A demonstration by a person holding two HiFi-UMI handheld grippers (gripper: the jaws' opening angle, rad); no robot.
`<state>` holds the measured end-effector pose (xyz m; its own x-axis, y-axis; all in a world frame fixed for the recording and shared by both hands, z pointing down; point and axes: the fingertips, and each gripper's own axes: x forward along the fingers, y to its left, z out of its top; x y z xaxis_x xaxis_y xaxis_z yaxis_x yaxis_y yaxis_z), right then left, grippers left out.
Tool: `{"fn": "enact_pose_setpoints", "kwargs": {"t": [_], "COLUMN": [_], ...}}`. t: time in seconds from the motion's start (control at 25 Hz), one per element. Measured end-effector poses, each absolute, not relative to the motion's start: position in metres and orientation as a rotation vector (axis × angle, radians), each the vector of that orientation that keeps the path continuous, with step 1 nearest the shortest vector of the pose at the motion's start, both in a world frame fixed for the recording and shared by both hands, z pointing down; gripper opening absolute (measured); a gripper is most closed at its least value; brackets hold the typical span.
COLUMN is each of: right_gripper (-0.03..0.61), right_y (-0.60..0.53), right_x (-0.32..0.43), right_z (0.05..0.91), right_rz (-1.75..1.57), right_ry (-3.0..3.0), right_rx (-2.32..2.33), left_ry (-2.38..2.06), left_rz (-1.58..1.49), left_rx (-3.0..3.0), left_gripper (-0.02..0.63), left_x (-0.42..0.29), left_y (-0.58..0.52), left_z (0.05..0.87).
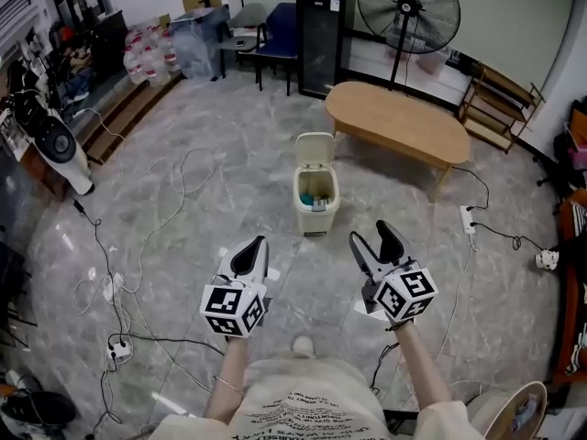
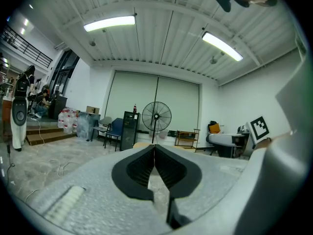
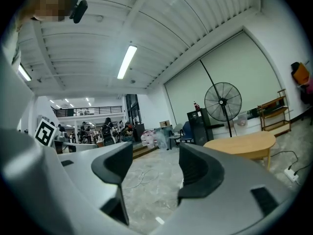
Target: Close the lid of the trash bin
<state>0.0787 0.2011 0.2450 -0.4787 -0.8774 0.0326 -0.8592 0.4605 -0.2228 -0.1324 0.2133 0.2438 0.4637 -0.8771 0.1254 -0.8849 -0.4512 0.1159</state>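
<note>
A cream trash bin stands on the marble floor ahead of me, its lid swung up at the back and rubbish showing inside. My left gripper is held low, left of the bin and nearer to me, jaws shut with nothing between them. In the left gripper view its black pads meet. My right gripper hangs right of the bin, open and empty. The right gripper view shows only floor between its pads. Neither gripper view shows the bin.
A low oval wooden table stands behind the bin, with a pedestal fan and a black cabinet beyond. Cables trail over the floor at left, with a power strip at right. A speaker stands far left.
</note>
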Motion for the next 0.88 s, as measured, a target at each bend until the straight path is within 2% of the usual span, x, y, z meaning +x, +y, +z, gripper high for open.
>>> {"fn": "enact_pose_setpoints", "kwargs": {"t": [0.88], "right_gripper": [0.279], "right_y": [0.074], "right_x": [0.093], "right_z": [0.276], "right_rz": [-0.418], "right_ry": [2.616], "right_rx": [-1.601], "left_ry": [-1.489], "left_rz": [0.078], "left_rx": [2.498], "left_gripper": [0.023], "left_x": [-0.120], "left_y": [0.083], "left_z": [0.277]}}
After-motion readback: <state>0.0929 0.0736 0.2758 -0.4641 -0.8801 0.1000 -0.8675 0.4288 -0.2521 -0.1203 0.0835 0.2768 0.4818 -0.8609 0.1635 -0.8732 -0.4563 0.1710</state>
